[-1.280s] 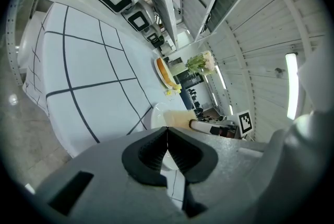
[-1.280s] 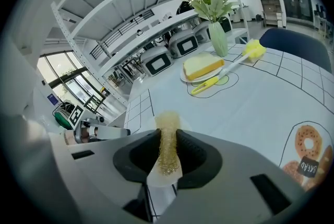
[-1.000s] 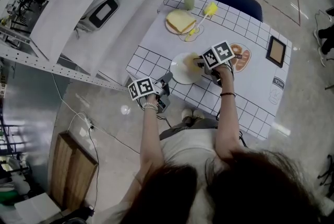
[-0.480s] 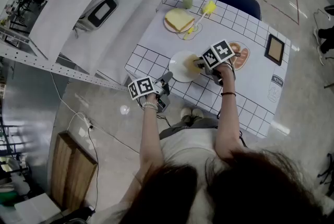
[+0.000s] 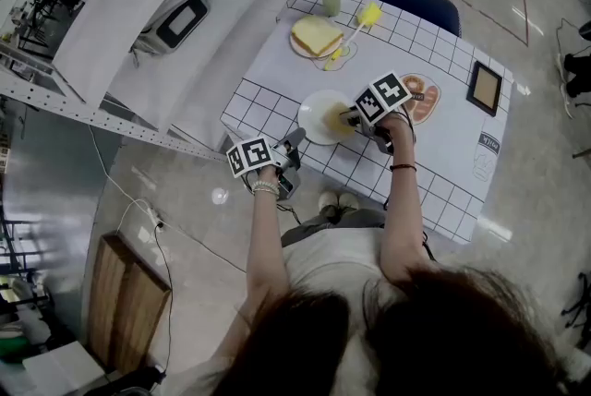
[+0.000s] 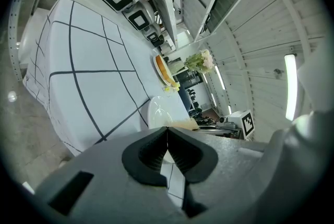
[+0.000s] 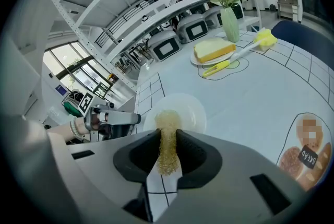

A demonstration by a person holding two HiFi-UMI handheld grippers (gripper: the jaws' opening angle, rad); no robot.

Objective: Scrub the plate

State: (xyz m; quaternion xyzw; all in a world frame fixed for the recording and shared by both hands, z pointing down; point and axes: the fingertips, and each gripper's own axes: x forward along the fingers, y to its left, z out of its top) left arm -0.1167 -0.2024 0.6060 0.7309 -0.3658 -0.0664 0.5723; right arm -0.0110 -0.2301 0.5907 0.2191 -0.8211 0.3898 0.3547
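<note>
Mid-scrub: right hand-held gripper (image 7: 167,137) clamps scourer (image 7: 168,122) on plate (image 7: 195,116). Left hand-held gripper (image 6: 167,133) closed, empty. Next probably needs sweeps over the plate's bare rim.

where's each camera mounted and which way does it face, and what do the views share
Head view: on the person's head, looking steeply down at the table; hair, both forearms, left gripper and right gripper show.
Left gripper view: on the left gripper, looking along its shut, empty jaws across the table to the white plate; the right gripper shows beyond.
Right gripper view: on the right gripper, looking along jaws shut on a golden scouring pad toward the plate; the left gripper shows.
Shared: all three show the plate.
</note>
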